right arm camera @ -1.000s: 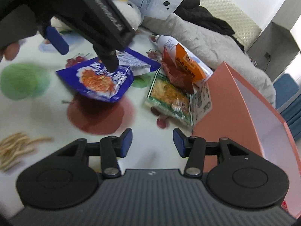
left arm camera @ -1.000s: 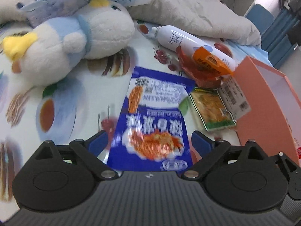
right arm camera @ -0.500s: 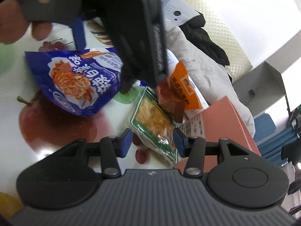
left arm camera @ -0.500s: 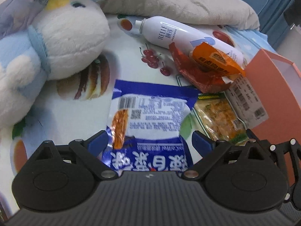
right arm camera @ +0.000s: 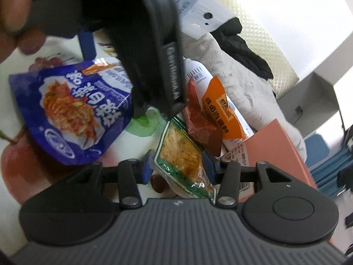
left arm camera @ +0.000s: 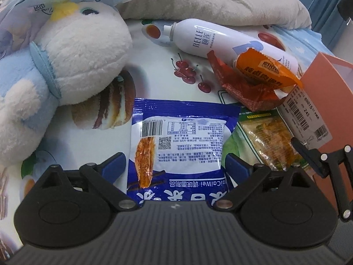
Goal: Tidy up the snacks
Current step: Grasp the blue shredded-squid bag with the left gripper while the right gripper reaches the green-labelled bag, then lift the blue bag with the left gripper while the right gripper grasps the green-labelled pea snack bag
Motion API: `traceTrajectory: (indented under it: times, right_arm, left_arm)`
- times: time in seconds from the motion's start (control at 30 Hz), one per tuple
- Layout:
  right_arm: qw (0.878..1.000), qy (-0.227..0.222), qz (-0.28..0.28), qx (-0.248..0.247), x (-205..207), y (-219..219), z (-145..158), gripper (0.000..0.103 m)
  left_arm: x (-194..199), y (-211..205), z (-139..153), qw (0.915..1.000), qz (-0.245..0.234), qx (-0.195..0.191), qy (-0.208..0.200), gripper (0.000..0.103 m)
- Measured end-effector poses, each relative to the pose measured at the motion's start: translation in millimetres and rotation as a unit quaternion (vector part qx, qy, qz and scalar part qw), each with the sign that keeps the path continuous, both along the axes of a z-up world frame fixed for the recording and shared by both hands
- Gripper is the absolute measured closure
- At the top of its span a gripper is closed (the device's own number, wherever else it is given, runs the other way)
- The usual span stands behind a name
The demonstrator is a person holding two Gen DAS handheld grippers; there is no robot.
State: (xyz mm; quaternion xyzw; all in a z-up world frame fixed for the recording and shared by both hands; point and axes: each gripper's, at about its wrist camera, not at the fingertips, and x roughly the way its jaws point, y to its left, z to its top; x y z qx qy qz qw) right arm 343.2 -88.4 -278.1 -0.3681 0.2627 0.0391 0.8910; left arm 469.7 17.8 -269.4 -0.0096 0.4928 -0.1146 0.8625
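A blue snack bag (left arm camera: 178, 141) lies on the patterned tablecloth between the fingers of my open left gripper (left arm camera: 176, 165); it also shows in the right wrist view (right arm camera: 72, 112). A green-edged snack pack (left arm camera: 267, 141) lies to its right, and its near end sits between the fingers of my open right gripper (right arm camera: 178, 170); the pack shows there too (right arm camera: 183, 156). An orange packet (left arm camera: 264, 70) rests on a red packet (left arm camera: 242, 90) behind them. An orange box (left arm camera: 331, 101) stands at the right.
A plush toy (left arm camera: 72, 66) lies at the left. A white spray bottle (left arm camera: 220, 42) lies behind the packets, with a grey blanket (left arm camera: 220, 2) beyond. A barcode receipt (left arm camera: 306, 114) leans on the box. The left gripper's body (right arm camera: 152, 50) looms in the right wrist view.
Both grippers have moved forward. The blue bag now lies further in between the left fingers, and the green-edged pack has come between the right fingers.
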Motion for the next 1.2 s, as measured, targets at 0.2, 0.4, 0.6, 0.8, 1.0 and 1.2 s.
traceTrajectory:
  times: [0.2,0.4,0.6,0.8,1.0,1.2]
  right_arm:
    - [0.999,0.020,0.000,0.033,4.0,-4.0,2.4,0.071]
    - [0.996,0.052,0.000,0.070,8.9,-8.7,7.6,0.095]
    - [0.993,0.060,-0.001,0.100,-2.9,-11.7,21.1,0.100]
    - [0.990,0.064,0.002,0.125,-22.6,-16.7,38.6,0.100]
    - [0.985,0.078,0.006,0.152,-52.6,-24.2,52.3,0.100]
    - [0.980,0.102,0.021,0.167,-94.2,-31.5,60.9,0.100]
  left_arm:
    - [-1.7,-3.7,-1.7,0.9998,0.005,0.011,-0.014,0.006]
    - [-6.4,-3.9,-1.9,0.9990,0.012,0.026,-0.034,0.017]
    - [-15.6,1.0,3.9,0.9987,0.014,0.027,-0.041,0.044]
    - [-32.7,6.9,8.7,0.9987,0.027,0.021,-0.037,0.054]
    - [-71.6,13.5,16.6,0.9985,0.045,0.016,-0.026,0.057]
    - [-121.9,23.9,22.3,0.9962,0.086,-0.002,-0.017,0.058]
